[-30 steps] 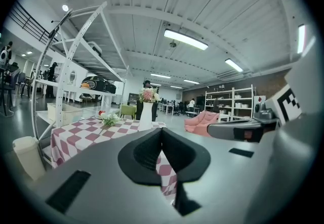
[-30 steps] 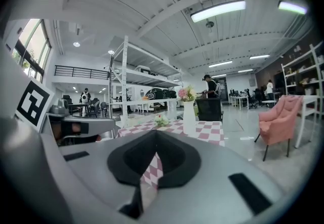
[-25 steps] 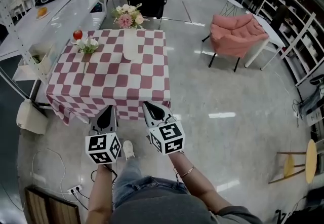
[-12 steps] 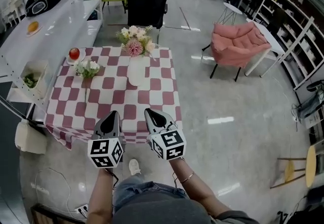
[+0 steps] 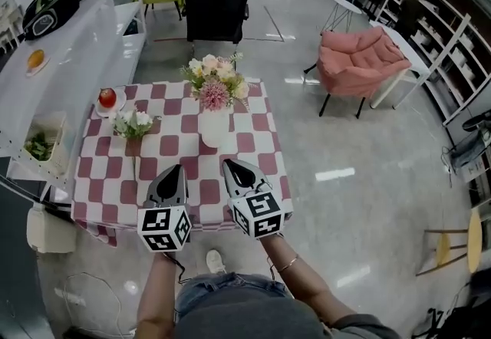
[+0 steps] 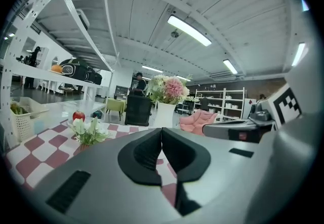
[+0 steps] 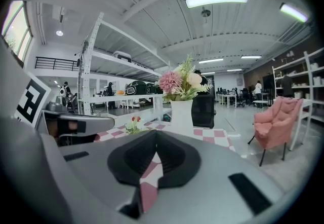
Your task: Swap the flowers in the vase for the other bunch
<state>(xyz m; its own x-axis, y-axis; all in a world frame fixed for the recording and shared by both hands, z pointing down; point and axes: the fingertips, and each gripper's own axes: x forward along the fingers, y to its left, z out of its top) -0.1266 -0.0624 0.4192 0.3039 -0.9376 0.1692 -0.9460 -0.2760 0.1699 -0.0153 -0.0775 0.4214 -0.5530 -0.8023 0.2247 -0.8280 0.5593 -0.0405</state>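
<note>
While left tongs and right tongs are closed, empty, before the vase, approach appears in hand; next, open onto its flowers.

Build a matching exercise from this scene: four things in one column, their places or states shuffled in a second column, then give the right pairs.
Things
1. vase
2. white bunch
3. apple
4. pink armchair

Places or states
a. on a small plate at the far left corner
b. lying flat on the checked cloth
c. on the floor, off to the right
d. upright, holding pink and cream flowers

Pairs: 1-d, 2-b, 3-a, 4-c
</note>
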